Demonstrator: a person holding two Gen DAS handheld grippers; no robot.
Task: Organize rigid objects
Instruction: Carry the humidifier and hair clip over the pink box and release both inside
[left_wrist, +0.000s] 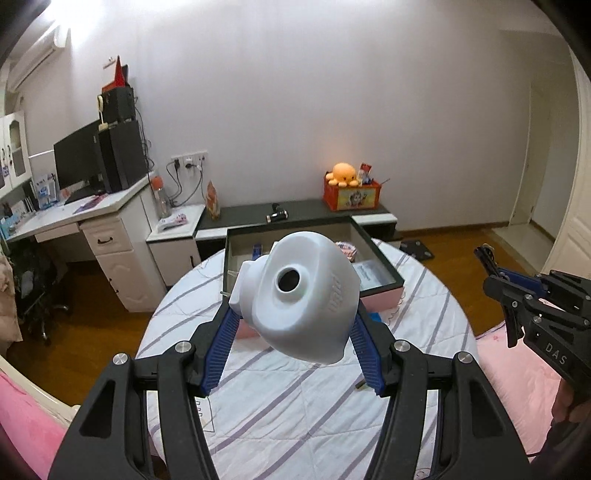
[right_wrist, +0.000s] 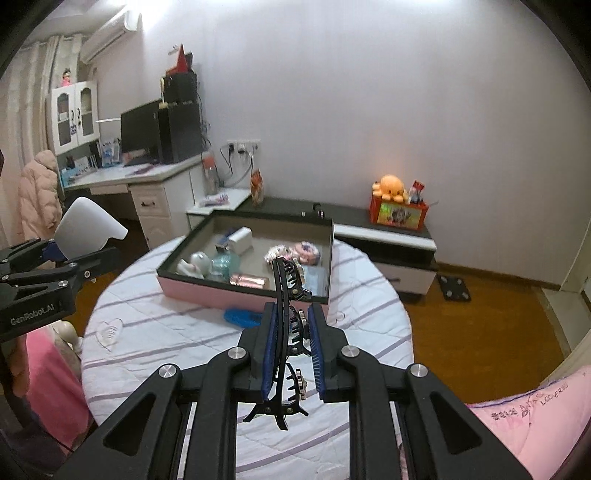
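Note:
My left gripper (left_wrist: 291, 325) is shut on a white plastic bottle (left_wrist: 299, 295), its uncapped mouth facing the camera; the same bottle (right_wrist: 88, 230) shows at the left of the right wrist view. My right gripper (right_wrist: 291, 321) is shut on a black toothed hair claw clip (right_wrist: 286, 332) that sticks up past the blue pads. Both are held in the air above a round table with a striped white cloth (right_wrist: 184, 354). Ahead on the table lies a shallow pink-sided box (right_wrist: 207, 293) holding small bottles, a white case and hair ornaments.
A blue comb-like item (right_wrist: 242, 317) lies on the cloth in front of the box. Behind stand a low dark cabinet (left_wrist: 306, 210) with an orange toy box (left_wrist: 351, 194), a white desk (left_wrist: 107, 221) with a monitor, and pink bedding (right_wrist: 535, 417) at right.

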